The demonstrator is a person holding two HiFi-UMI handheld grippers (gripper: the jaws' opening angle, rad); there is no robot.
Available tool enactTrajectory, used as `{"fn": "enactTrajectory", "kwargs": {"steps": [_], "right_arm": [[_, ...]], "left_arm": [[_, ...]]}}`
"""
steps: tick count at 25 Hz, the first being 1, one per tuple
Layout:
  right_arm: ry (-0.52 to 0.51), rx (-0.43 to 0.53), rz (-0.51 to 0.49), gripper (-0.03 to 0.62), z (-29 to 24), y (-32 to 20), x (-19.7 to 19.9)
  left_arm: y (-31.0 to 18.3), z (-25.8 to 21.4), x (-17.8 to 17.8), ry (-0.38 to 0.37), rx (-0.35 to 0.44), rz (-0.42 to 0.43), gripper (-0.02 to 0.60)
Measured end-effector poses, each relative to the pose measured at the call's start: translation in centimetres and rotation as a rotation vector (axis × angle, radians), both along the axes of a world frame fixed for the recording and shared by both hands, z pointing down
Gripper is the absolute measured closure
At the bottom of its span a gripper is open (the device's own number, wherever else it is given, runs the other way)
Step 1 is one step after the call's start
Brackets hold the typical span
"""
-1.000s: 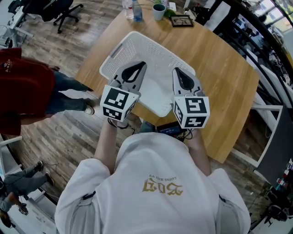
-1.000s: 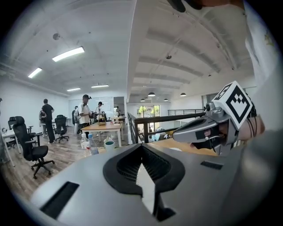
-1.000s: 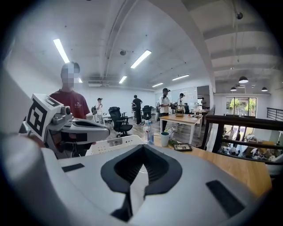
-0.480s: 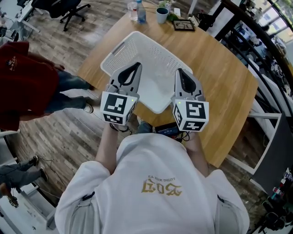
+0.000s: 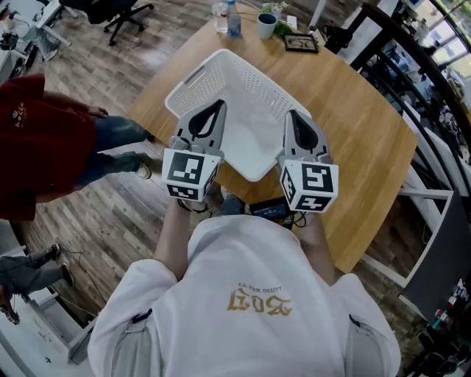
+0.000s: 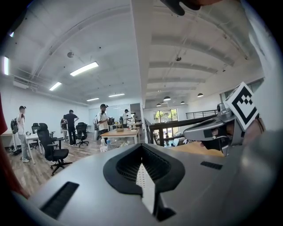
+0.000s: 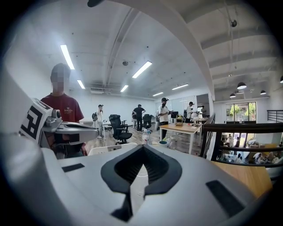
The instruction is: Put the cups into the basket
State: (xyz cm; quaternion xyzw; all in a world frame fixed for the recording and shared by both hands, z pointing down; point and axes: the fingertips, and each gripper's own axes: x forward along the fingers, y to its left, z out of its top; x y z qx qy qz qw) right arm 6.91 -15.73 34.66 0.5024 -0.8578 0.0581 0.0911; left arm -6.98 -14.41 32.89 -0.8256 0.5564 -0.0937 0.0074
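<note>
A white slotted basket (image 5: 243, 85) lies on the round wooden table (image 5: 353, 125) right in front of me. Far across the table stands a small teal cup (image 5: 266, 26), which the right gripper view shows as well (image 7: 163, 143). My left gripper (image 5: 215, 107) hovers over the basket's near left part, jaws shut and empty. Over the near right part my right gripper (image 5: 296, 115) hangs the same way, shut with nothing in it. Both point nearly level across the room. In the left gripper view the left gripper (image 6: 142, 146) looks past the table into the office.
Two bottles (image 5: 227, 15) and a dark picture frame (image 5: 302, 43) stand by the cup at the far edge. A person in a red top (image 5: 37, 140) stands left of the table. Office chairs (image 7: 118, 128), desks and other people fill the room beyond; a black railing (image 7: 247, 128) runs on the right.
Both grippers have lifted a little and tipped up toward level over the basket's near edge. Their jaws stay shut and empty.
</note>
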Motion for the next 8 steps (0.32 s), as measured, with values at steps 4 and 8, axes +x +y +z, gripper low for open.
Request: {"fn": "enactTrajectory", "kwargs": {"steps": [4, 8], "right_arm": [[-0.001, 0.001, 0.002, 0.583, 0.05, -0.15, -0.06], [0.000, 0.002, 0.004, 0.583, 0.14, -0.45, -0.01]], "left_arm": [[-0.15, 0.05, -0.16, 0.002, -0.001, 0.000, 0.574], [-0.41, 0.24, -0.14, 0.001, -0.001, 0.001, 0.574]]}}
